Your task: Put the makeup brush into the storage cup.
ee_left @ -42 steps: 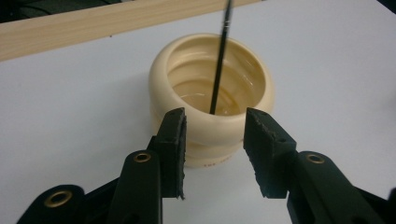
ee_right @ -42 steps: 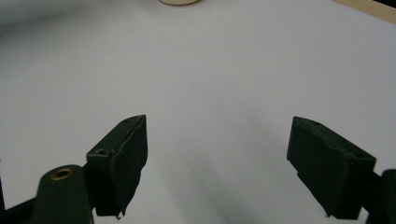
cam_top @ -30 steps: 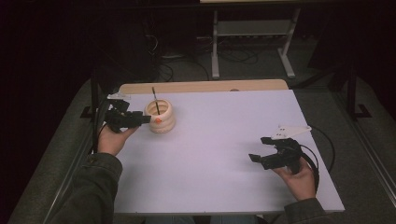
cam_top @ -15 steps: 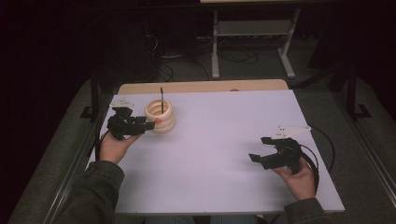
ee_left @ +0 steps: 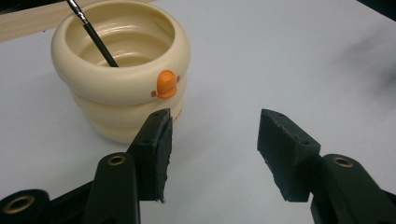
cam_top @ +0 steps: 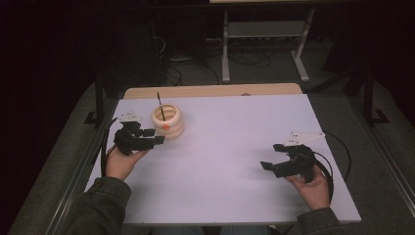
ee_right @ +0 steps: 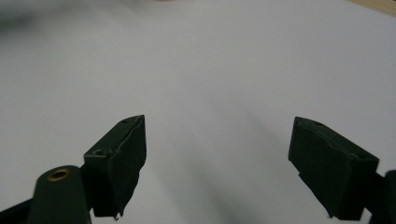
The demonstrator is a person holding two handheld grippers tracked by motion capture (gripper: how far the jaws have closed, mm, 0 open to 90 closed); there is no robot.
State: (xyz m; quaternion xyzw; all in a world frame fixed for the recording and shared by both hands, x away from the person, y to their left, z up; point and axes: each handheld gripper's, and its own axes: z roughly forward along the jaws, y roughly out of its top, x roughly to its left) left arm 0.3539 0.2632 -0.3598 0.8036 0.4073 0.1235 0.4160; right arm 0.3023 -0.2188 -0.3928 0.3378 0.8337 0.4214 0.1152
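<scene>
Since a second ago the left gripper point(cam_top: 155, 140) has drawn back toward the person and away from the cream cup point(cam_top: 168, 121); its jaws have just been opening, and they now stand apart with nothing between them, released, the cup just beyond the tip of one jaw in the left gripper view. The right gripper point(cam_top: 270, 157) has kept its place near the right edge of the tabletop point(cam_top: 230, 147), its jaws spread wide over bare surface and holding nothing. The cup, a ribbed ring-stacked pot point(ee_left: 120, 67) with a small orange beak and two dot eyes on its side, stands upright at the far left of the tabletop, its open mouth facing up. A thin black brush point(cam_top: 160, 104) stands in it, its long axis steep, leaning on the rim and tilted toward the far left, its top end rising above the mouth. Nothing lies between the left gripper and the cup. Beyond the tabletop a strip of wooden board point(cam_top: 210, 90) shows, then a metal stand point(cam_top: 264, 34) and cables on the dark floor.
</scene>
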